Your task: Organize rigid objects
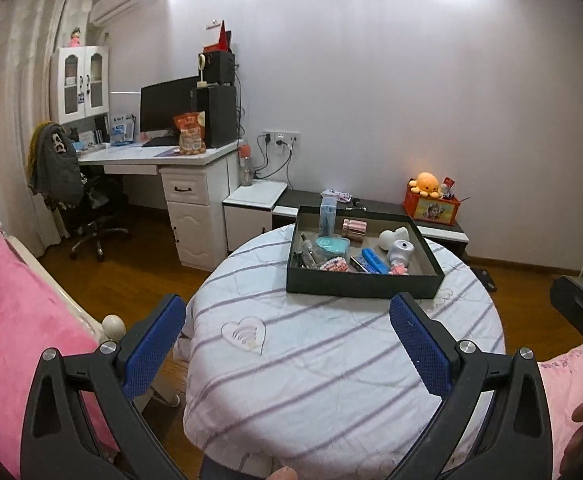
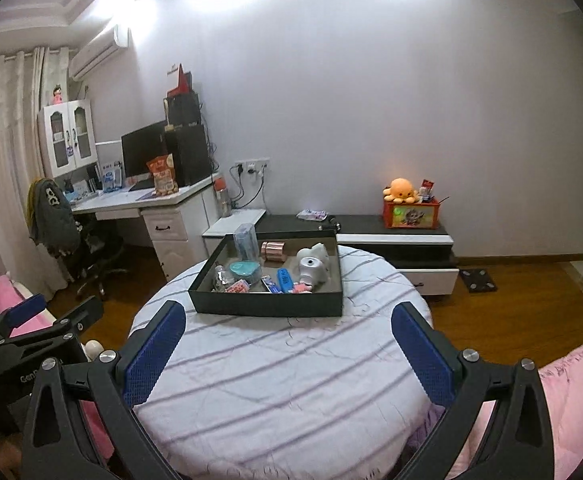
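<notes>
The round table (image 2: 275,380), covered with a striped cloth, carries only the dark tray (image 2: 267,306) at its far side, and all the small things already lie inside it: a white toy animal (image 2: 315,264), a teal round case (image 2: 244,270), a pink-gold tin (image 2: 272,249), a blue bar (image 2: 284,279). So the gathering seems mostly done; maybe only sorting inside remains. The left gripper (image 1: 287,344) and the right gripper (image 2: 287,350) hang before the tray, jaws spread wide, holding nothing. On the left gripper's body in the right view some letters like "Gen" show; other labels are too small to read.
</notes>
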